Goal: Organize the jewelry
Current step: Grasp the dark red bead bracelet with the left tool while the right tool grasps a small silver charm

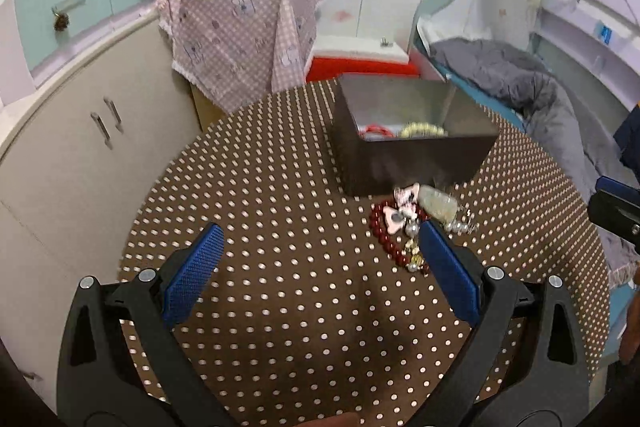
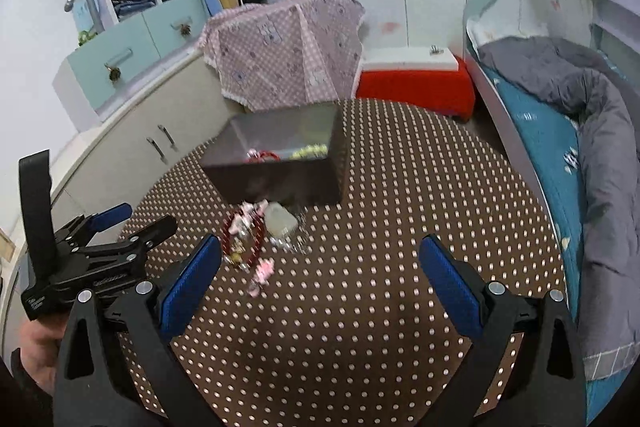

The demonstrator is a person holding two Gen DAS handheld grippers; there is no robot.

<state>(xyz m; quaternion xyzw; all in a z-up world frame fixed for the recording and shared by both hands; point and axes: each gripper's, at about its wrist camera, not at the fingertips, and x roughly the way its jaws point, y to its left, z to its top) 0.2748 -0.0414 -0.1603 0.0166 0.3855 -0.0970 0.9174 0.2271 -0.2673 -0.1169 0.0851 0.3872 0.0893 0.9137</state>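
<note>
Small heap of dark-red bead strand and pink charms [image 1: 404,223] lies ahead-right of the left gripper [image 1: 320,259], nearer than the right gripper [image 2: 320,267]; both jaws wide, empty.

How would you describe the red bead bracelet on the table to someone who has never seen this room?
Find the dark box on the brown dotted table. A small heap of jewelry lies just in front of it. The red bead bracelet is the loop of dark red round beads there, beside a pale bracelet and pink charms.

Lilac walls, cream cabinet [image 1: 80,155], bed [image 2: 560,131], red stool [image 2: 412,83]
</note>
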